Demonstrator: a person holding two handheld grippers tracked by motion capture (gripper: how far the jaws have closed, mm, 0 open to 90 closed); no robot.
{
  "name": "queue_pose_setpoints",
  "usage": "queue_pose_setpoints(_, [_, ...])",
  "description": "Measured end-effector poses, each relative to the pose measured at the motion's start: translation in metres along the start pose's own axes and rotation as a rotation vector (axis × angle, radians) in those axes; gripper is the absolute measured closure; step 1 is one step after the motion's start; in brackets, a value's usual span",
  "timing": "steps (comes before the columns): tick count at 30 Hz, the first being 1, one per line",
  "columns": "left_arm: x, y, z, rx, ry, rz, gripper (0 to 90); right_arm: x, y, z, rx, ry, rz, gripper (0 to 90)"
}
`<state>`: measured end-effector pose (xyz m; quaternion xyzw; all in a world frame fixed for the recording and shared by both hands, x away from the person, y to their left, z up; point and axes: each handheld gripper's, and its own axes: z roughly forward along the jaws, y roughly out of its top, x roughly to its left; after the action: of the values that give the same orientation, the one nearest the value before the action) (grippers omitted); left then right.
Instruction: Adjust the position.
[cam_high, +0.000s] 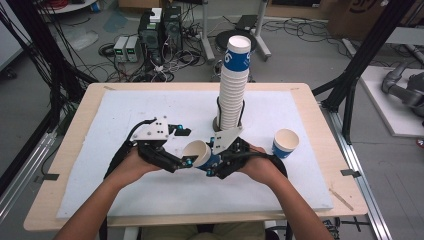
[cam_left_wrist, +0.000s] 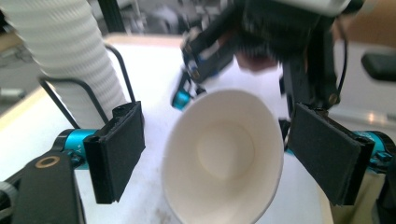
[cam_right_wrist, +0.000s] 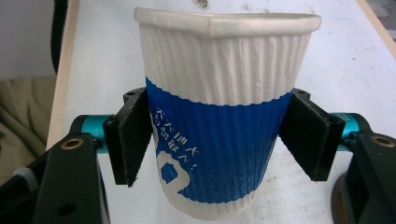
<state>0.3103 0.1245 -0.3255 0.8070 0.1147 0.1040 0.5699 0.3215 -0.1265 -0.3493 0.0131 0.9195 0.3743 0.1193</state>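
Right gripper with its two black jaws pressed against opposite sides of a paper cup, the pads seated on the blue printed band below the white ribbed upper wall; in the high view the same cup is held tilted above the white mat, its mouth turned toward the left gripper. The left gripper's jaws stand spread on either side of the cup's rim, with a gap showing between each pad and the paper in the left gripper view — no contact there. The rim, seen from the right gripper view, is pushed slightly out of round, with a faint corner in it, which suggests a light, thin-walled, easily crushed object: a grip should be gentle and is best taken low on the band, near the stiffer base, rather than at the open rim. The corrugated surface likely gives the pads good purchase, so slipping seems less of a risk than denting. Beyond the grippers stands a tall stack of cups in a wire holder — and, to the right, a single upright cup on the mat.
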Motion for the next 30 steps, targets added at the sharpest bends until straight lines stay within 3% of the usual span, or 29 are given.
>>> queue_pose_setpoints(6, [0.005, -0.009, -0.014, -0.111, 0.063, -0.065, 18.0, 0.000, -0.019, -0.003, -0.078, -0.007, 0.070, 29.3])
queue_pose_setpoints(13, [0.011, -0.033, -0.027, -0.202, 0.169, -0.145, 16.6, 0.003, -0.046, -0.009, -0.212, -0.050, 0.159, 29.1])
queue_pose_setpoints(18, [0.012, -0.051, -0.030, -0.240, 0.244, -0.178, 16.5, 0.006, -0.062, -0.015, -0.313, -0.084, 0.220, 29.1])
queue_pose_setpoints(22, [0.013, -0.064, -0.031, -0.253, 0.286, -0.202, 16.5, 0.007, -0.070, -0.018, -0.345, -0.107, 0.247, 28.9])
queue_pose_setpoints(30, [0.011, -0.087, -0.038, -0.249, 0.354, -0.192, 16.5, 0.008, -0.081, -0.021, -0.384, -0.159, 0.284, 28.0])
